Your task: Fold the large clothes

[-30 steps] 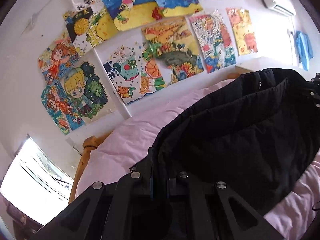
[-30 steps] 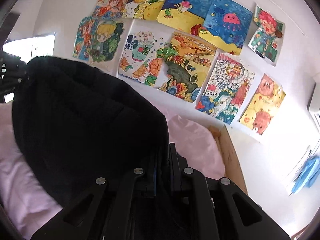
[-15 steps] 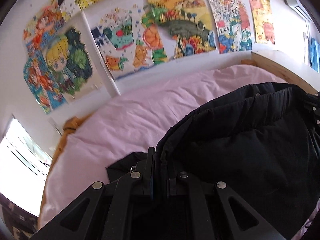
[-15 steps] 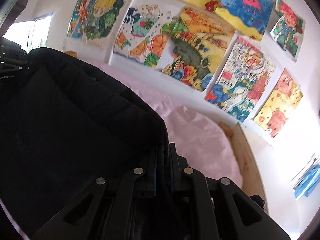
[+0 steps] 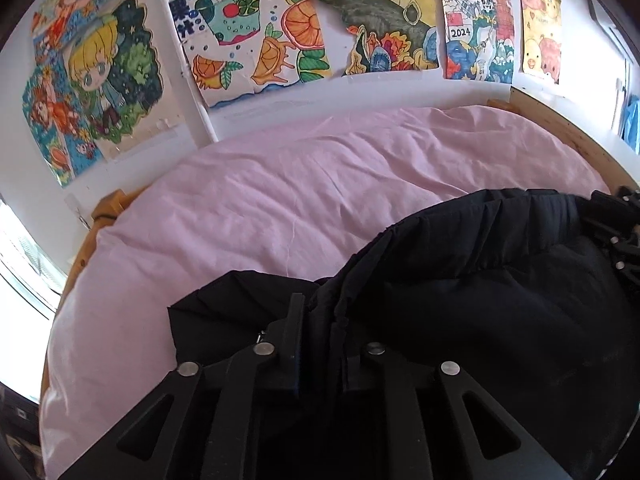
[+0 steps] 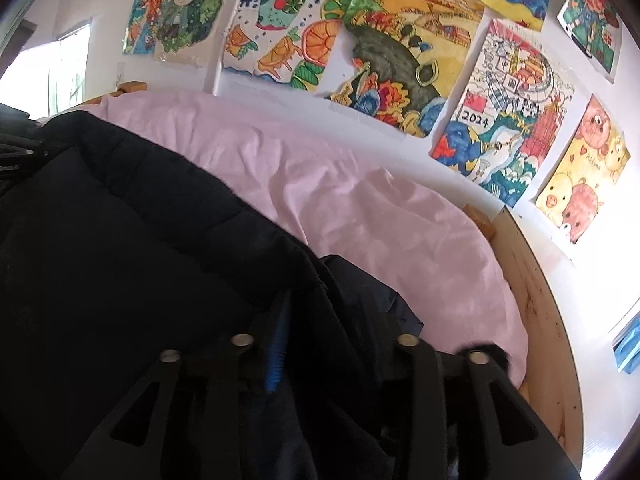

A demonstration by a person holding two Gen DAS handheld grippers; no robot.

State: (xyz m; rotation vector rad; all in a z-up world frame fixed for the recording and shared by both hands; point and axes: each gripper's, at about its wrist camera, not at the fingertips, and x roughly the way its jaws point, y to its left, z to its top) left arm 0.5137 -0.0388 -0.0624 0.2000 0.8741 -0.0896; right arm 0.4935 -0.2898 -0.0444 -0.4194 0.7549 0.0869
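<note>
A large black padded jacket (image 5: 480, 300) lies on the pink bed sheet (image 5: 280, 200), stretched between both grippers. My left gripper (image 5: 322, 320) has the jacket's edge bunched between its fingers; its jaws are beginning to open, and the pads still touch the cloth. In the right wrist view the same jacket (image 6: 120, 240) fills the left half. My right gripper (image 6: 340, 320) is opening, its jaws well apart, and the jacket's edge lies loose between them. Each gripper shows at the far side of the other's view: the right one (image 5: 616, 232), the left one (image 6: 16, 140).
The pink sheet (image 6: 360, 200) runs back to a white wall covered in coloured drawings (image 5: 360, 20). A wooden bed frame (image 6: 532, 300) borders the right side. A bright window (image 5: 24, 260) is at the left.
Both grippers have come down with the jacket, which hung in the air and now rests on the bed. The right jaws have spread wide; the left have parted a little.
</note>
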